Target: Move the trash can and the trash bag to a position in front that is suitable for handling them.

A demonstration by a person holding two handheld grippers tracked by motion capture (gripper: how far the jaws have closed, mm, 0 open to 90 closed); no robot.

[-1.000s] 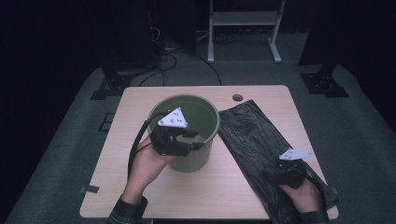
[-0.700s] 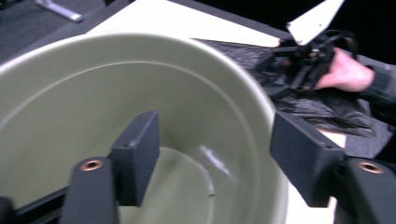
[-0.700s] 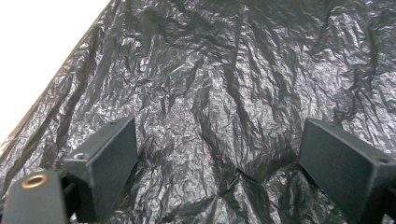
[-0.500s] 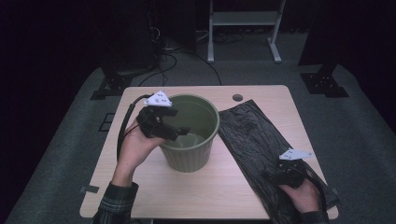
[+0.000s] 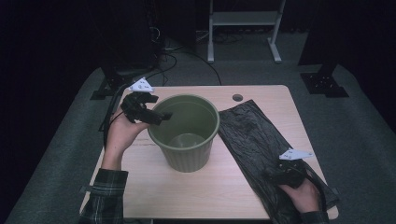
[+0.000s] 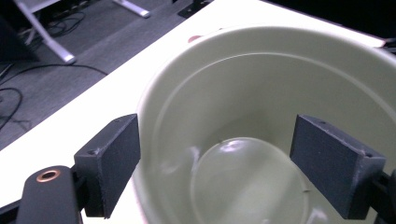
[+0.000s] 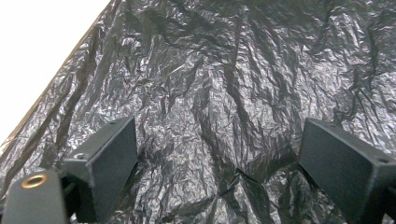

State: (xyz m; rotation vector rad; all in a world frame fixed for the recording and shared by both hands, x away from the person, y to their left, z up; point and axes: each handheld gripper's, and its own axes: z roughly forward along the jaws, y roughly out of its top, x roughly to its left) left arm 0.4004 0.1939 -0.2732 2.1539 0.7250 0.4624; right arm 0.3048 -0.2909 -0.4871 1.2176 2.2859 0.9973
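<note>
Straddling bin (image 6: 261, 140) rim, left tongs (image 5: 159, 115), parted

No readable text from my end: the small dark marks on the grey plates atop the left gripper (image 5: 156, 115) and right gripper (image 5: 280, 176) are too tiny to read.

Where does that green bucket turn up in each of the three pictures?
High view: the green bucket stands at the table's middle, between the left gripper and the black bag.
Left gripper view: its rim and inside sit between the open jaws.
Right gripper view: not in it.
Shared landmark: the pale tabletop.
</note>
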